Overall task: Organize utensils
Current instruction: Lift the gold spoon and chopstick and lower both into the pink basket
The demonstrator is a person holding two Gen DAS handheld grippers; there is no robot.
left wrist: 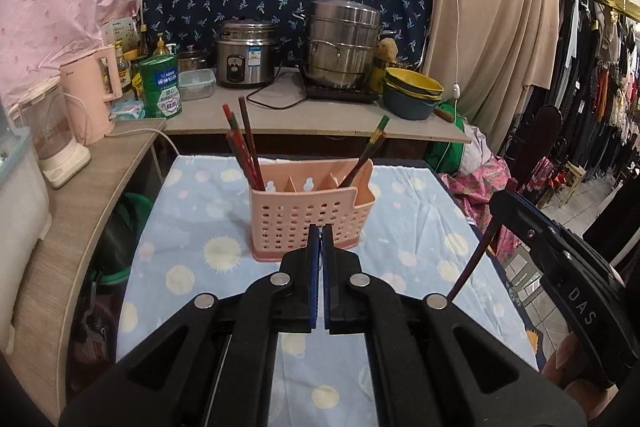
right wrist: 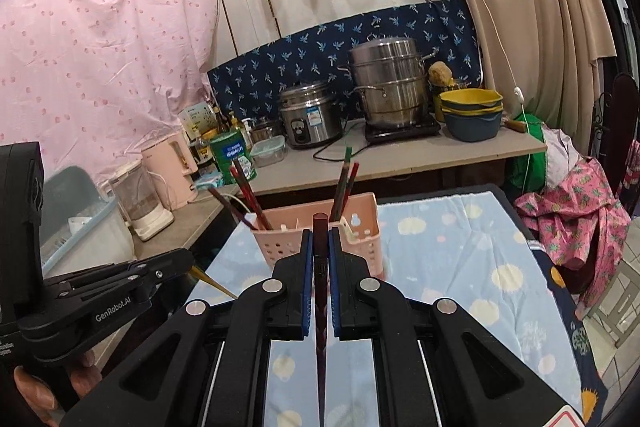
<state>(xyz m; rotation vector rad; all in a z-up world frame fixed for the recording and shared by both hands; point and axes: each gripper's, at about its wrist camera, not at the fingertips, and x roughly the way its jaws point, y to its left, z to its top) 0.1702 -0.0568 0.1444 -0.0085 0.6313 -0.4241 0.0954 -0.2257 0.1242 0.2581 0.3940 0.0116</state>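
Holder (left wrist: pixel 306 217): pink perforated caddy, several compartments, upright on the table (left wrist: pixel 192 227) under a blue spotted cloth; at 12 o'clock from both grippers.

Contents: red chopsticks (left wrist: pixel 244 151) leaning in the 9 o'clock end compartment; a second pair (left wrist: pixel 366 153) with green tips leaning in the 3 o'clock end. The middle compartments look empty, though their floors are hidden.

Right gripper (right wrist: pixel 321 255): blue pads clamped on one dark red chopstick (right wrist: pixel 320 307), blunt end up and just past the fingertips, shaft running back under the camera. Held clear of the holder, above the table.

Left gripper (left wrist: pixel 321 247): jaws together. In its own view nothing shows between the pads; in the right view a thin yellowish tip (right wrist: pixel 212 281) pokes from its nose, probably a chopstick pinched edge-on. I cannot tell how firm that hold is.

Surround: rice cooker (left wrist: pixel 246 57), steamer pot (left wrist: pixel 344 43), bowls (left wrist: pixel 412 93), kettle (left wrist: pixel 94 93) on the counter at 12 and 10 o'clock.

Risks, judged:
- The right stick is gripped near one end; a long overhang could swing or slip in the pads on tilting.
- A lowered tip could catch the holder rim or a divider and tip the light caddy.
- Leaning sticks already crowd both end compartments; a new one could strike them.
- Both grippers work close together, so they could knock each other.
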